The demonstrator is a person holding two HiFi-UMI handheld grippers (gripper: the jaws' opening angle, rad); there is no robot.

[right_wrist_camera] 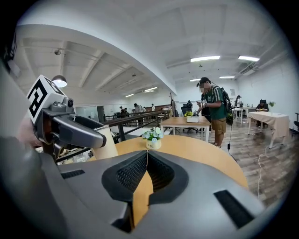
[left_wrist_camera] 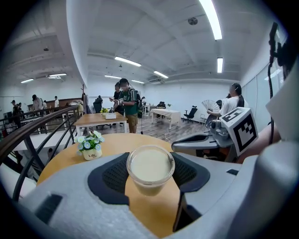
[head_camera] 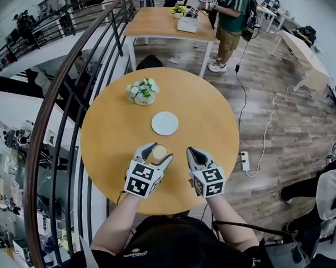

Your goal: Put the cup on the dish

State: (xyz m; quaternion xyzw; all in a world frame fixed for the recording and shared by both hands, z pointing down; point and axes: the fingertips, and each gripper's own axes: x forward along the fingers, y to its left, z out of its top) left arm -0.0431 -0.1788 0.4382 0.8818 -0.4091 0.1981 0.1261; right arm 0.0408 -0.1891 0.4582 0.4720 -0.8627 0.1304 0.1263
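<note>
Head view: your left hand-held gripper (head_camera: 160,151) straddles the cup (head_camera: 159,154) on the surface (head_camera: 112,133), with the dish (head_camera: 165,123) ahead of it. Left gripper view: jaws spread wide, flanking the cup for the pinch. Right gripper view: right hand-held gripper (head_camera: 194,153) clenched, empty, parked aside.

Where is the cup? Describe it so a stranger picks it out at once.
On the round wooden table, look at the near side, where the left gripper has its jaws either side of the cup. It is a small clear cup full of creamy pale liquid, unlike the flat white dish and the potted flowers farther back.
</note>
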